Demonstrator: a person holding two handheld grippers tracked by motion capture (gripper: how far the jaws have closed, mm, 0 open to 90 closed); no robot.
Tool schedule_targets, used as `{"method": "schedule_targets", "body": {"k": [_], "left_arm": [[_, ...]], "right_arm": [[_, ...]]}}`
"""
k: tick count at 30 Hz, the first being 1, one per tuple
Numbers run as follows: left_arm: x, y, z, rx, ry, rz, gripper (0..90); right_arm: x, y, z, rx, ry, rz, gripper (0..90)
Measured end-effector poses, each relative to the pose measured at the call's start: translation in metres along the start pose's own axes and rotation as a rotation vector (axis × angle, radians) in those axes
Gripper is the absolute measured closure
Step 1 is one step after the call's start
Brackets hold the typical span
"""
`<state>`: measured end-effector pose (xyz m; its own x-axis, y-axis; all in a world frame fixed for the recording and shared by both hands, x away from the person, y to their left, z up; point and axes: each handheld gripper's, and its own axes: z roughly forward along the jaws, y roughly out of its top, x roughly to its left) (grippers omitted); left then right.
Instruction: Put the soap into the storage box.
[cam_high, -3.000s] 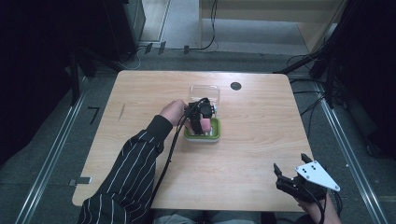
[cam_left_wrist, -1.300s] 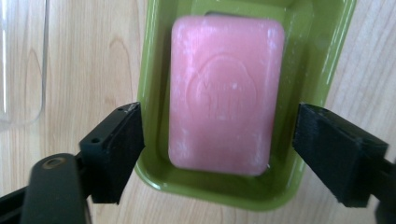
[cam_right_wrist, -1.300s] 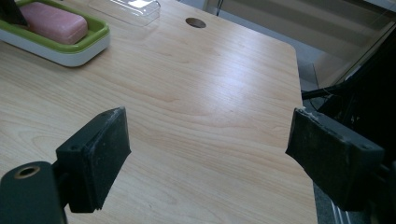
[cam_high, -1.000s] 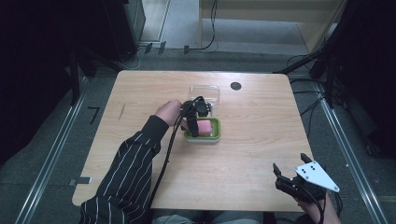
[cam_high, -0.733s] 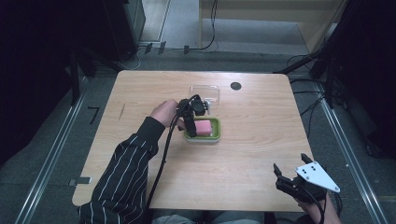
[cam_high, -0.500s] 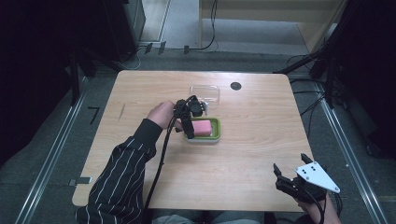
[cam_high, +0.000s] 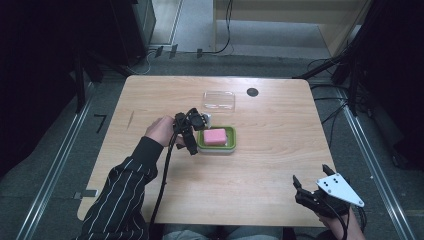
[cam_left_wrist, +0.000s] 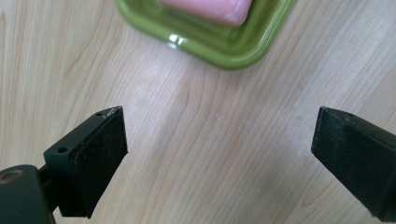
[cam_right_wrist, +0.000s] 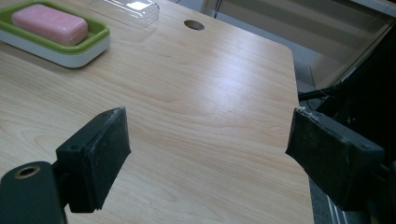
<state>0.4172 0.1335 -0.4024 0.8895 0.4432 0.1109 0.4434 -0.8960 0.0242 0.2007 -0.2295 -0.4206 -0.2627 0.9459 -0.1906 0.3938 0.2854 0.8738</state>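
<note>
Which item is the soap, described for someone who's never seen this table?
Start at the light wooden table; near its middle sits a green rectangular dish on a white base. The pink rectangular soap bar lies inside it, unlike the empty clear plastic lid behind.

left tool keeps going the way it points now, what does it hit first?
Probably bare table: the left tool points down at the wood, open and empty. The green soap dish lies just beyond, apart from it.

**Pink soap in its green dish**

A pink soap bar lies flat inside the green dish, which sits upright on a white base. The clear lid lies apart, just behind the dish.
</note>
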Motion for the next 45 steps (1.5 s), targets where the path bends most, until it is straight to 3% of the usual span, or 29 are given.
{"method": "schedule_targets", "body": {"k": [5,9,26,35,39,45], "left_arm": [[-0.004,-0.016,-0.002,-0.007,0.0,-0.035,3.4],[-0.008,-0.032,-0.003,-0.051,-0.028,-0.089,2.7],[-0.021,-0.072,0.026,-0.016,-0.028,-0.203,2.6],[-0.038,-0.098,0.035,-0.02,-0.016,-0.272,2.1],[-0.045,-0.107,0.037,-0.015,0.001,-0.284,2.1],[-0.045,-0.11,0.039,-0.007,-0.001,-0.28,2.2]], "right_arm": [[0.0,0.0,0.0,-0.001,0.001,-0.003,13.5],[0.0,0.0,0.0,0.001,0.003,-0.007,13.5],[0.0,0.0,0.0,0.0,-0.001,0.002,13.5],[0.0,0.0,0.0,-0.004,-0.003,-0.004,13.5],[0.0,0.0,0.0,-0.004,-0.003,-0.005,13.5],[0.001,0.001,0.001,-0.009,0.0,-0.003,13.5]]}}
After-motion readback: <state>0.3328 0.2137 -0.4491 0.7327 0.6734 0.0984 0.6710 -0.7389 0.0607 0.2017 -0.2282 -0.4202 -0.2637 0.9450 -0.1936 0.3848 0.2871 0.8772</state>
